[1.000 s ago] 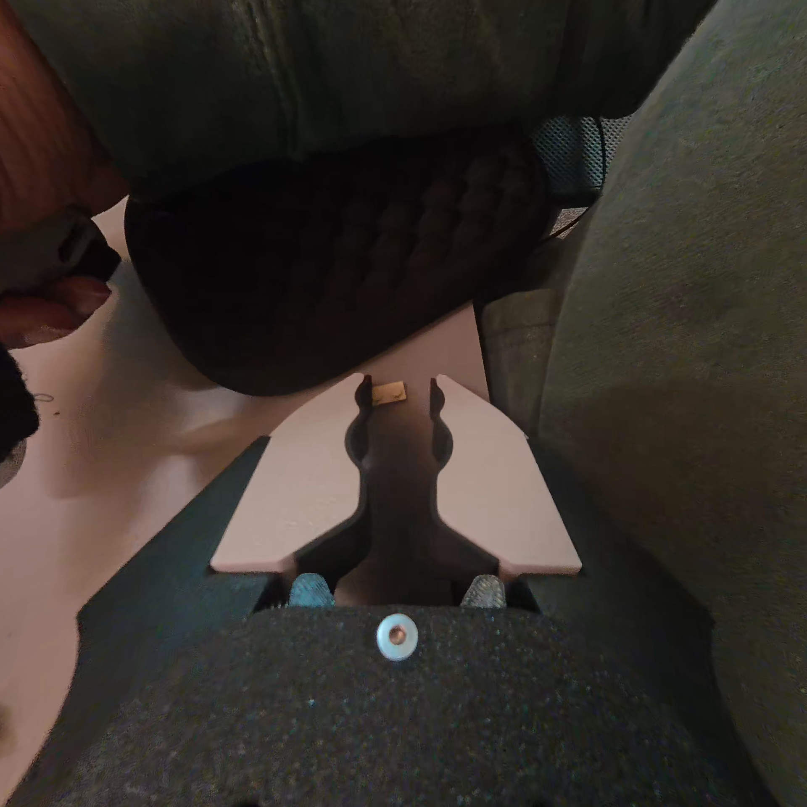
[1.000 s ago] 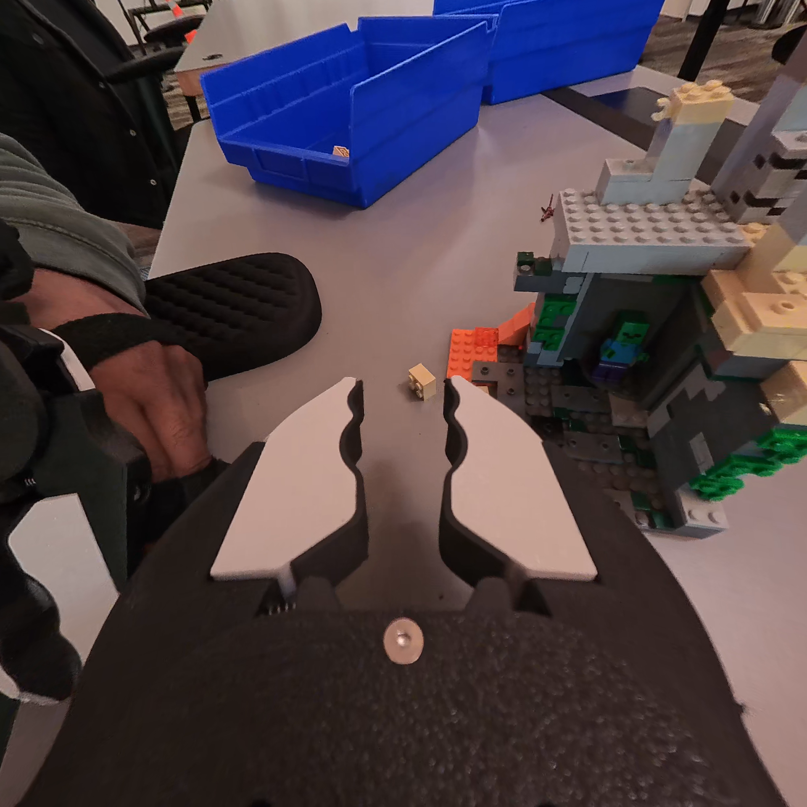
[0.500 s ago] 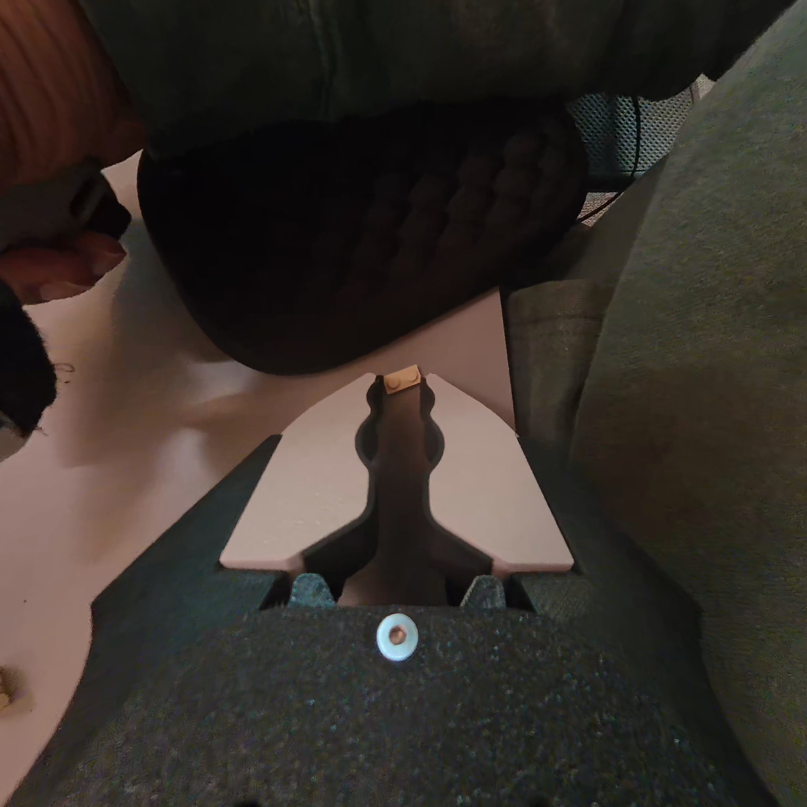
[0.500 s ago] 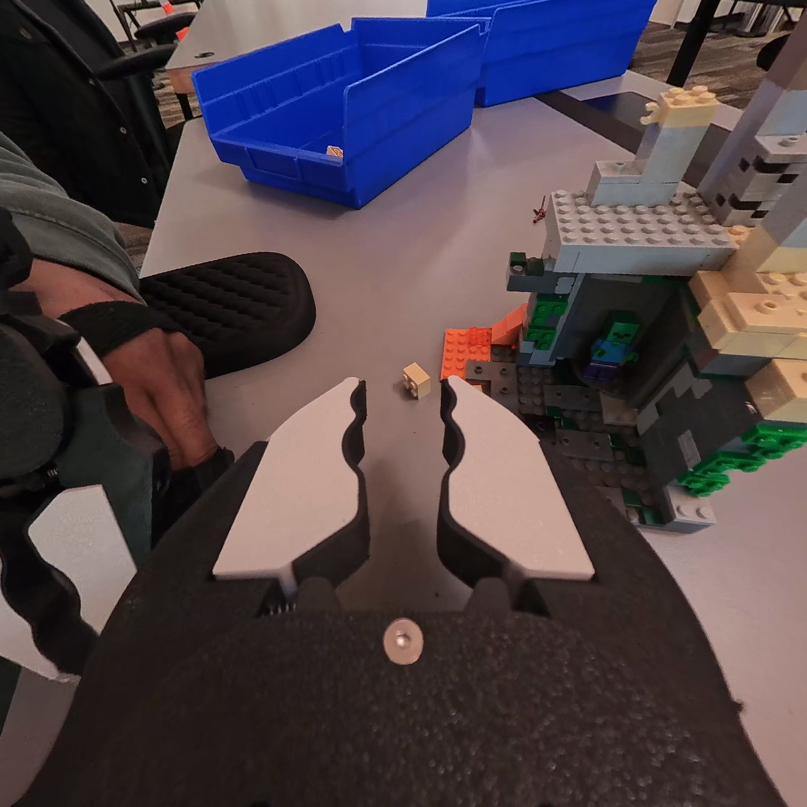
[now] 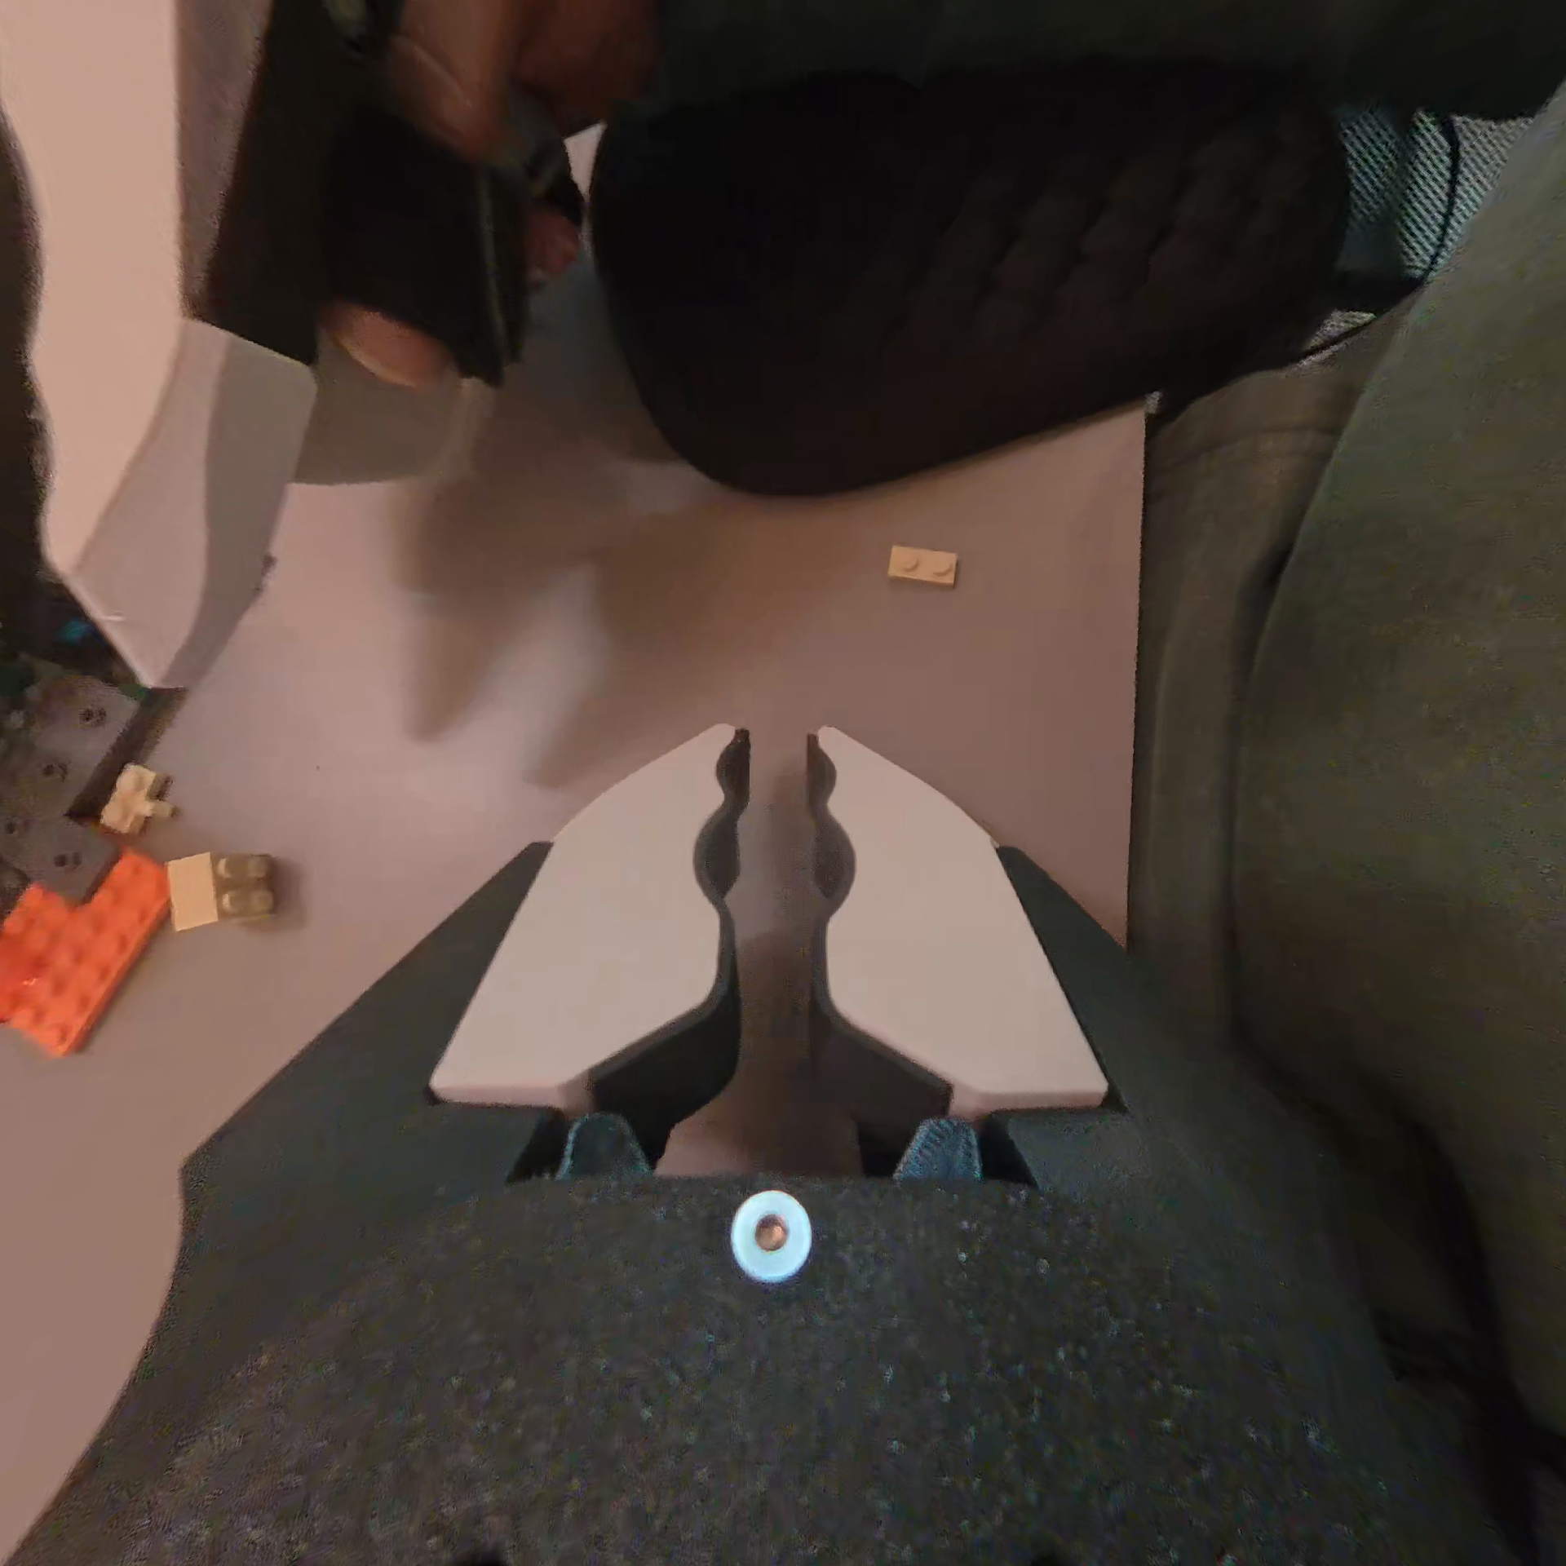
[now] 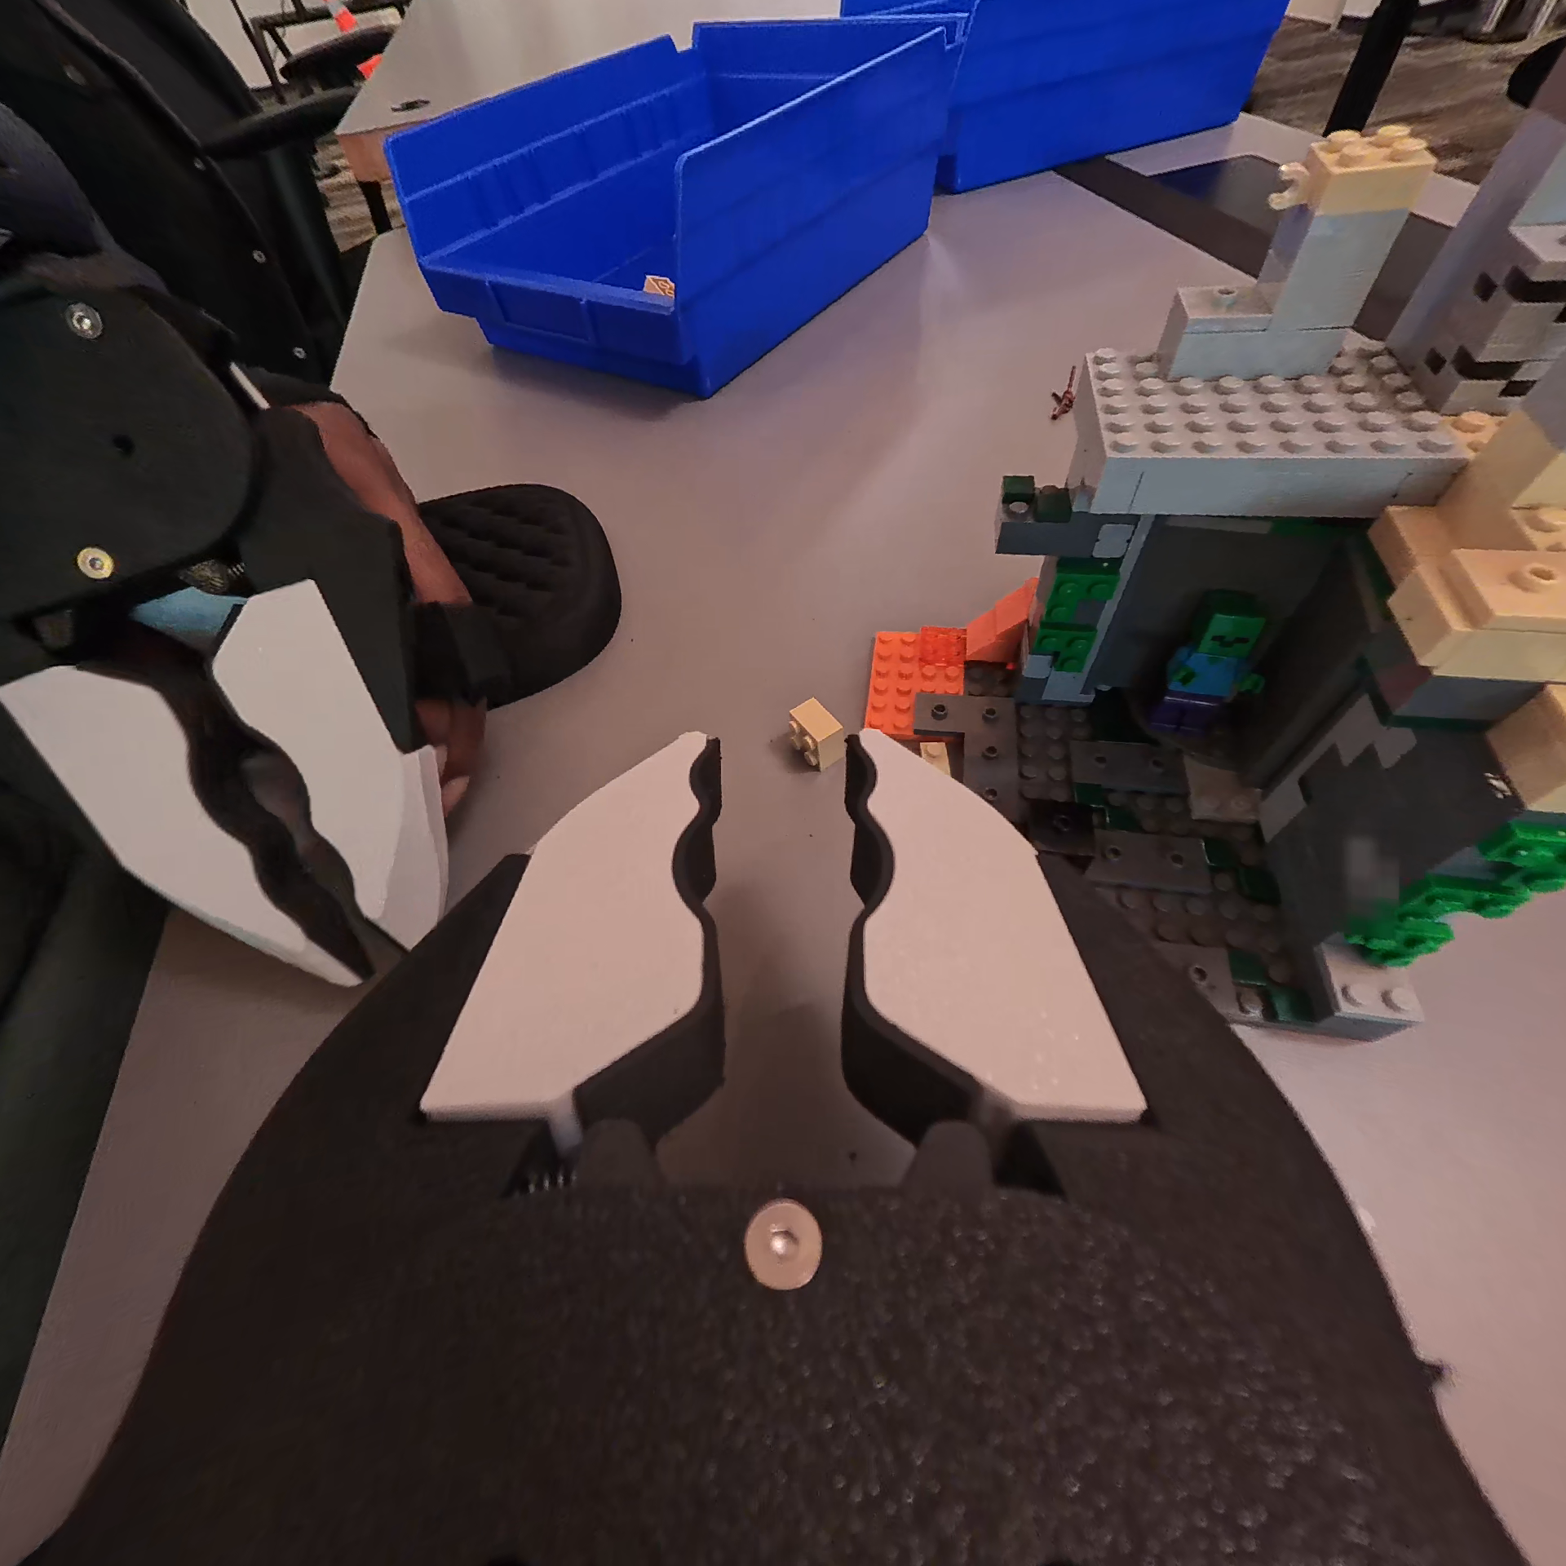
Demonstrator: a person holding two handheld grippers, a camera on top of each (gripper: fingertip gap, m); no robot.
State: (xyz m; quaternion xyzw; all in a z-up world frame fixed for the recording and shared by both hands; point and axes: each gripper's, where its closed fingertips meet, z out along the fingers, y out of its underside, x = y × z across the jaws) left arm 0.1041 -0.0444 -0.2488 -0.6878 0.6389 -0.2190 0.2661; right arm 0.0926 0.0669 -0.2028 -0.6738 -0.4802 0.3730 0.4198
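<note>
My left gripper [image 5: 775,737] hangs above the grey table [image 5: 593,678] with a narrow gap between its pads and nothing in it. A small flat tan plate [image 5: 924,566] lies on the table ahead of it, to the right, clear of the tips. My right gripper [image 6: 781,746] is open and low over the table. A tan two-by-two brick [image 6: 816,734] lies on its side just beyond the tips, close to the right fingertip [image 6: 864,750], untouched. The left gripper also shows in the right wrist view [image 6: 364,957], tips down, at the left.
A brick-built model [image 6: 1271,678] on dark plates stands at the right, with an orange plate [image 6: 911,678] at its near corner. A black padded rest [image 6: 525,576] lies at the left. Blue bins [image 6: 678,212] stand at the back. A green sleeve [image 5: 1398,763] fills the left view's right side. Between my right fingertips and the tan two-by-two brick [image 6: 816,734] there is roughly 6 centimetres. It turns up in the left wrist view [image 5: 211,870] as well.
The tan plate was at my left fingertips half a second ago; the left gripper has drawn back and the plate lies on the table, out of the pads. Both jaws have narrowed.
</note>
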